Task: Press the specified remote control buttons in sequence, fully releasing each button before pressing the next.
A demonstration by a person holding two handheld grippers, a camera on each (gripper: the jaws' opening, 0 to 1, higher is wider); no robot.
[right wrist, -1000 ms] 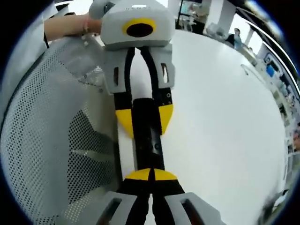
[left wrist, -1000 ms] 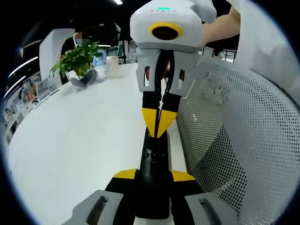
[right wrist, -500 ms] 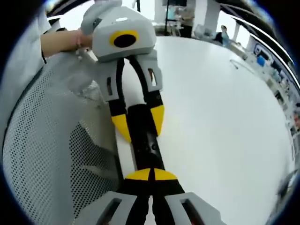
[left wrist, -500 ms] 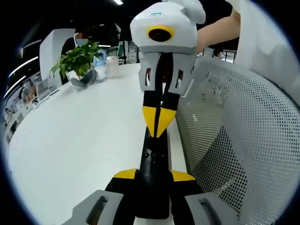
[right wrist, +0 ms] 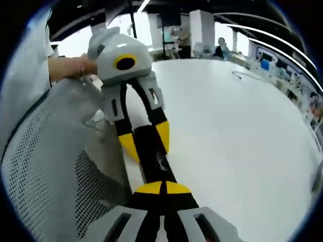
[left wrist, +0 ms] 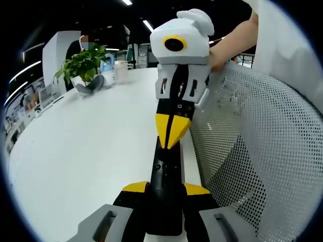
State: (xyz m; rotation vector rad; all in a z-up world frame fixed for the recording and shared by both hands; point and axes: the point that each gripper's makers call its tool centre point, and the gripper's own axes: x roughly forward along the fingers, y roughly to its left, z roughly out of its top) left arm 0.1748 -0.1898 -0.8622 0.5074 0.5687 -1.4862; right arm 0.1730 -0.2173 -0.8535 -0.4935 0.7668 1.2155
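A black remote control (left wrist: 168, 166) is held lengthwise over the edge of the white table (left wrist: 86, 151), with my left gripper (left wrist: 165, 189) shut on its sides. From above, my right gripper (left wrist: 173, 132) comes down with its jaws shut, and its yellow tips rest on the remote's far end. In the right gripper view my right gripper (right wrist: 162, 187) sits shut at the near end of the remote (right wrist: 157, 164). Beyond it my left gripper (right wrist: 146, 141) clasps the remote between its yellow fingertips (right wrist: 128, 147).
A white mesh chair back (left wrist: 262, 151) stands close beside the remote, also seen as mesh (right wrist: 45, 166) in the right gripper view. A potted plant (left wrist: 83, 63) and a cup (left wrist: 120, 70) stand at the table's far end. A person's hand (left wrist: 227, 45) holds the right gripper.
The right gripper has tilted, its body swinging back and to the right, while its tips stay on the remote. The left gripper and the remote have not moved.
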